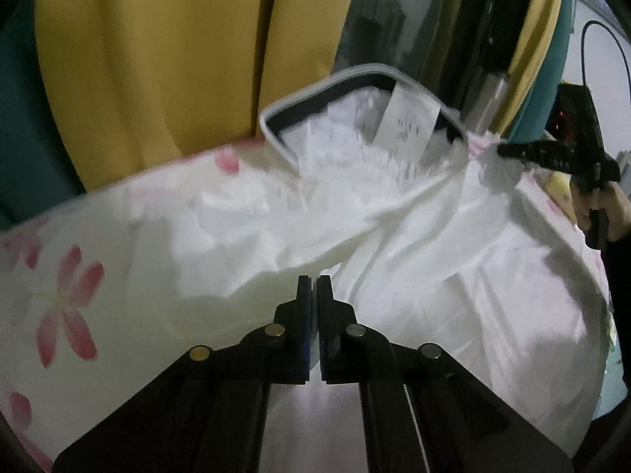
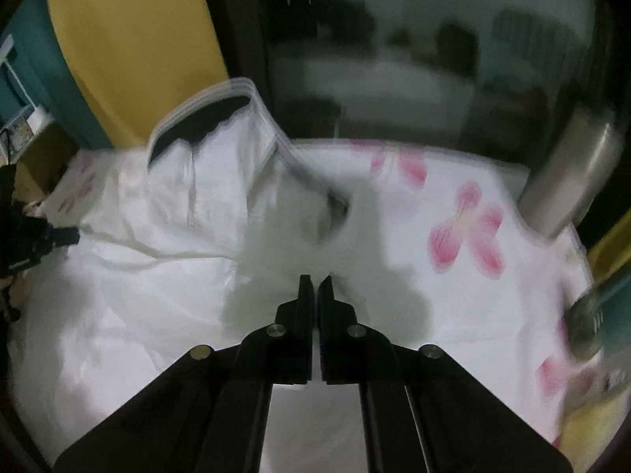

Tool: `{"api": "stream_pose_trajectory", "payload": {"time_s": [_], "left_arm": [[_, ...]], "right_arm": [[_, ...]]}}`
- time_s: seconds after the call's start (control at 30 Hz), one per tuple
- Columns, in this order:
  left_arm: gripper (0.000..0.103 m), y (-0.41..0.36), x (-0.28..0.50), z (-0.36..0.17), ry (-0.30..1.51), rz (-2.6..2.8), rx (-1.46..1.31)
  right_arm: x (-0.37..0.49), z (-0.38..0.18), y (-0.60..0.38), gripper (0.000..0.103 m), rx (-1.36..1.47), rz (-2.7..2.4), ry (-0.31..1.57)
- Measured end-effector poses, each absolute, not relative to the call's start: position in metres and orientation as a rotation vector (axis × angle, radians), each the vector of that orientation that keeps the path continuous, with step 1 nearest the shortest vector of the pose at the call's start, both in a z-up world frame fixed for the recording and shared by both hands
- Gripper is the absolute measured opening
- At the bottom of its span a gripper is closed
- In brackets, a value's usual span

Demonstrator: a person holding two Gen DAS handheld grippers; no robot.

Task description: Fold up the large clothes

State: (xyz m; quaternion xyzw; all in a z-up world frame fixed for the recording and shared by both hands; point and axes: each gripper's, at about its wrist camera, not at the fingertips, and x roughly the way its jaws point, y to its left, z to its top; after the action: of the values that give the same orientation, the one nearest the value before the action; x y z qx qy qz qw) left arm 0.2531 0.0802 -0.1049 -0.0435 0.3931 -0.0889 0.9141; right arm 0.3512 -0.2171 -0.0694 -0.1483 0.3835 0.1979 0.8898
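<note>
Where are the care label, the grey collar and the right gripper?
care label (image 1: pixel 410 126), left wrist view, middle of tag.
grey collar (image 1: pixel 366 70), left wrist view, top edge.
right gripper (image 2: pixel 315 282), right wrist view, between fingertips.

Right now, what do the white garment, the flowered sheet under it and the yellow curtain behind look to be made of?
White garment: thin, smooth woven fabric, perhaps cotton or a blend; it creases sharply, carries a sewn label and grey edging at the neck.
Flowered sheet: soft matte cloth with printed pink petals.
Yellow curtain: heavier matte textile, hanging in broad folds.
Blur leaves the weave unreadable.
</note>
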Motion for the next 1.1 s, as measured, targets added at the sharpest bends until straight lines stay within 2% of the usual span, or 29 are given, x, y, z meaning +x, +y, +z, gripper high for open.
{"api": "stream_pose_trajectory", "payload": {"time_s": [0.2, 0.3, 0.53, 0.93, 1.0, 1.03, 1.07, 1.1], "left_arm": [[0.003, 0.082, 0.252, -0.074, 0.729, -0.174, -0.108], [0.003, 0.076, 0.248, -0.078, 0.74, -0.196, -0.111], [0.003, 0.061, 0.237, -0.12, 0.862, -0.269, -0.11], [0.004, 0.059, 0.212, -0.136, 0.948, -0.309, -0.11], [0.011, 0.063, 0.208, -0.131, 0.949, -0.29, -0.092], [0.019, 0.067, 0.207, -0.127, 0.943, -0.274, -0.083], [0.027, 0.071, 0.206, -0.123, 0.937, -0.262, -0.081], [0.031, 0.074, 0.205, -0.12, 0.932, -0.256, -0.082]], "right_arm": [[0.336, -0.005, -0.193, 0.003, -0.449, 0.392, 0.452], [0.321, -0.012, -0.19, 0.003, -0.548, 0.378, 0.369], [0.28, -0.084, -0.22, 0.003, -0.621, 0.37, 0.532], [0.203, -0.129, -0.262, 0.006, -0.462, 0.452, 0.811], [0.192, -0.129, -0.27, 0.01, -0.431, 0.472, 0.844], [0.191, -0.127, -0.272, 0.013, -0.415, 0.477, 0.853], [0.191, -0.125, -0.275, 0.023, -0.391, 0.482, 0.87], [0.192, -0.122, -0.279, 0.04, -0.369, 0.484, 0.887]]}}
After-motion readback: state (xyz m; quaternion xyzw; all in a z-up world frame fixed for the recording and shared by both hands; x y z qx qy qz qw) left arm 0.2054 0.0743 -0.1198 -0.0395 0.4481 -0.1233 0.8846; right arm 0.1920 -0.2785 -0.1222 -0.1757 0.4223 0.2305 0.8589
